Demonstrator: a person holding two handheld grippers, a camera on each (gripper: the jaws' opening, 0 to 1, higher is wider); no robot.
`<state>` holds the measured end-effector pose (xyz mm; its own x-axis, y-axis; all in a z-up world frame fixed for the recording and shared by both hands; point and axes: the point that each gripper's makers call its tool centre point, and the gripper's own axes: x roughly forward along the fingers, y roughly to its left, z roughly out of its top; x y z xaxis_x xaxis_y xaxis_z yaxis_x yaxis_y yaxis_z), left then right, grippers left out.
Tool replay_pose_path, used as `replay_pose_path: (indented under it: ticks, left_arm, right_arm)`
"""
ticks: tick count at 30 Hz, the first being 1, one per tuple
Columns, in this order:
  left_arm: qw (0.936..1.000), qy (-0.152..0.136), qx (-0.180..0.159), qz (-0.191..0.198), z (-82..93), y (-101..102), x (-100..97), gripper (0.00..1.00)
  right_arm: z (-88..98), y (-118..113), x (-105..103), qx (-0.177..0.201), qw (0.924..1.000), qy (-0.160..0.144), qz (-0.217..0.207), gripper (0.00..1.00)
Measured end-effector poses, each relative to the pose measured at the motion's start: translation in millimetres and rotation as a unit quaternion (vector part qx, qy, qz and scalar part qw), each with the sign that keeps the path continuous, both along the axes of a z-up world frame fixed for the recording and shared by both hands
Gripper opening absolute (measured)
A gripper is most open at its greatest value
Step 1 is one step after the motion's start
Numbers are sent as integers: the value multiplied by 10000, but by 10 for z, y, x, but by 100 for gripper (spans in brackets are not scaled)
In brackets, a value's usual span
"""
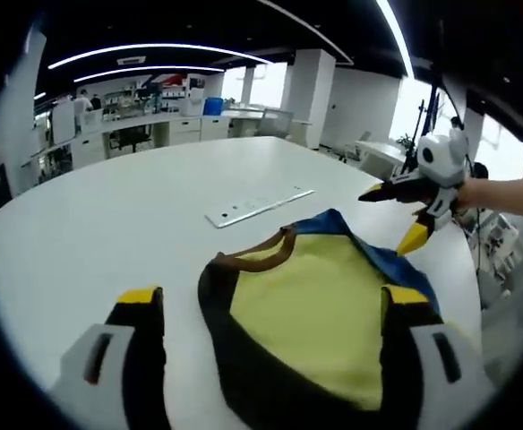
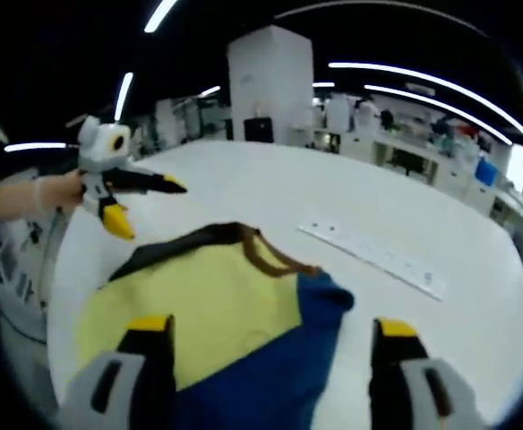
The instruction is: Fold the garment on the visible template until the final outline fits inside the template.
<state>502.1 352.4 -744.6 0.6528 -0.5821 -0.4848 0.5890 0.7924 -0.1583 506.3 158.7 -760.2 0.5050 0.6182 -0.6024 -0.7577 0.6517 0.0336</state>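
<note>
left tool [image 1: 270, 313]: black jaws, yellow tips, grey housings | right tool [image 2: 270, 340]: same

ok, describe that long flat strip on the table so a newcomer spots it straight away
On the big white table, look just past the yellow, blue and black garment, on the side of its brown collar. The strip lies flat there, apart from the cloth: long, narrow, white with small dark marks. It is the table's one rigid, straight-edged item.
</note>
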Motion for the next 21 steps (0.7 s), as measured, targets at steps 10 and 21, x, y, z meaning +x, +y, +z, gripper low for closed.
replay_pose_path:
  ticks: [10,21]
  left_arm:
    - [9999,-101,-100,-47,216,-3,-434,96]
    - [9995,-183,-253,74,312,80,-935,93]
  right_arm:
    - [125,-89,-522,31,9999,-5,116,84]
    - [99,-195,-1101,-280,9988,-39,399,77]
